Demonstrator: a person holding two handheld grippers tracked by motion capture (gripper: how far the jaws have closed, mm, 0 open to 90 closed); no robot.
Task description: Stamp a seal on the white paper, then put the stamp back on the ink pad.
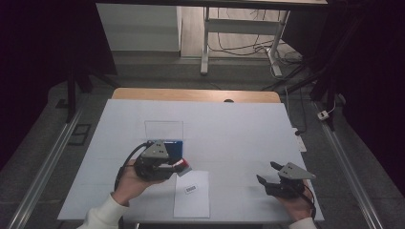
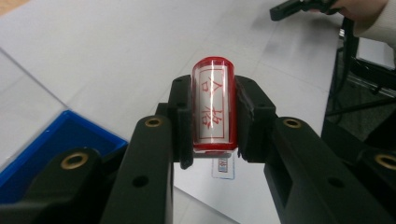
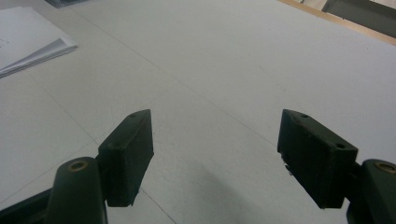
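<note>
The left gripper (image 2: 212, 121) is pinching the red stamp (image 2: 214, 105) mid-barrel just above the near paper (image 1: 192, 194) — light, stiff, glossy, likely slippery — while the right gripper (image 3: 215, 158) rests spread wide, empty.

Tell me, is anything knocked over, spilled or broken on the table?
Nothing stands out. The left hand-held gripper holds the red stamp cleanly, the sheet of paper lies flat, the blue tray sits level, and the right hand-held gripper waits open over the table.
</note>
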